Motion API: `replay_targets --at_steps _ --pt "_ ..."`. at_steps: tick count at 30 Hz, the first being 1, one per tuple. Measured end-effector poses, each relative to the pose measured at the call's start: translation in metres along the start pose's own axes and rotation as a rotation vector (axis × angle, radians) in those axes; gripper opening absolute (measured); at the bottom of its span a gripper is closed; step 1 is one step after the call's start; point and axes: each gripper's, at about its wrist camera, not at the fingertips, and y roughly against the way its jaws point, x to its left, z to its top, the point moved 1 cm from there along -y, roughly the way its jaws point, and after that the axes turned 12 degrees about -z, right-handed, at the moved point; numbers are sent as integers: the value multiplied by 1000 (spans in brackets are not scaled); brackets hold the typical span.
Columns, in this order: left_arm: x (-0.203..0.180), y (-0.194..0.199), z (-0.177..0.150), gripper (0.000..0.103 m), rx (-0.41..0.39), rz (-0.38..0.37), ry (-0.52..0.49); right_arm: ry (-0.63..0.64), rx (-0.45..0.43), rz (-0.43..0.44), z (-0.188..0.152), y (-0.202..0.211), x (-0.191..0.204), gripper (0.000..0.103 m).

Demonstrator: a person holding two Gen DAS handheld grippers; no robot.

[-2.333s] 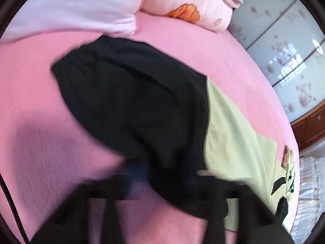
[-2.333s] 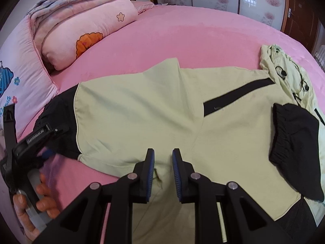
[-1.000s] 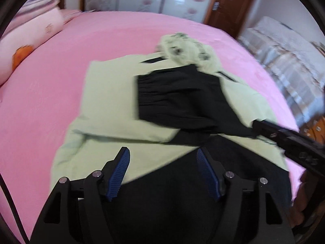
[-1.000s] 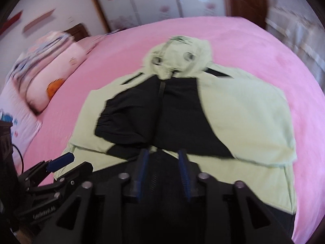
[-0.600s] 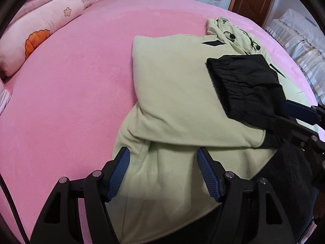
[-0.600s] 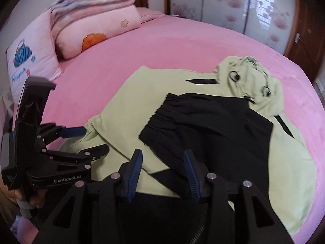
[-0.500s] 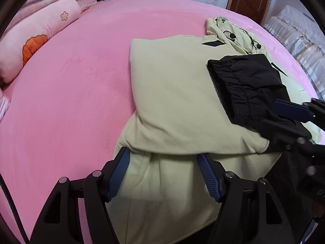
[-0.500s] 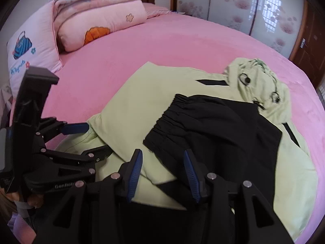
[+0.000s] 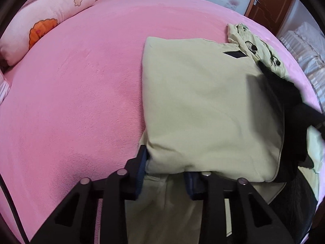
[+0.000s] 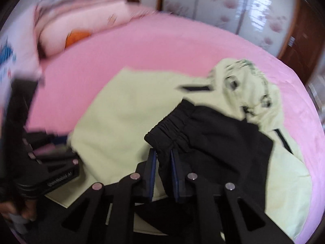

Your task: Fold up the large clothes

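A pale green hooded jacket (image 9: 199,109) with black panels lies on the pink bed (image 9: 77,85), partly folded over itself; its hood (image 9: 249,40) is at the far end. My left gripper (image 9: 165,162) has its jaws around the folded near edge of the green cloth. My right gripper (image 10: 163,162) has its jaws around the black elastic-cuffed sleeve (image 10: 207,134) of the jacket (image 10: 121,111). The right wrist view is blurred. The left gripper also shows at the left of the right wrist view (image 10: 52,162).
Pink pillows (image 9: 46,18) and folded bedding (image 10: 81,6) lie at the head of the bed. Floral wardrobe doors (image 10: 233,6) and a brown door (image 9: 270,6) stand beyond. A second bed (image 9: 308,46) is at the right.
Both grippers have moved forward onto the jacket. The left jaws have narrowed around the folded green edge, the right jaws around the black sleeve.
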Motion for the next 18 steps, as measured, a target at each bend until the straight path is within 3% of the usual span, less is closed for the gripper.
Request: replay_targets --at_steps 2,5,7,9,11,13,15,18 --pt "3 2 -2 21 -9 1 10 -122 -48 -22 0 24 -42 13" --pt "7 2 -6 19 -17 -3 28 -274 -35 -77 -22 40 -105 14" --pt "6 3 -8 19 -16 8 26 -325 43 -126 -49 36 -138 15" --pt "3 4 -9 19 -3 24 5 -365 154 -113 -78 25 -161 19" --pt "-1 8 -12 20 17 42 -35 -399 240 -94 -104 18 -178 22" --pt "-8 13 -15 21 43 76 -92 -422 273 -83 -120 20 -190 24" --pt "-16 22 -22 21 54 133 -156 -437 268 -81 -126 27 -198 26" --pt "-25 41 -30 27 63 141 -201 -462 238 -48 -122 33 -201 41"
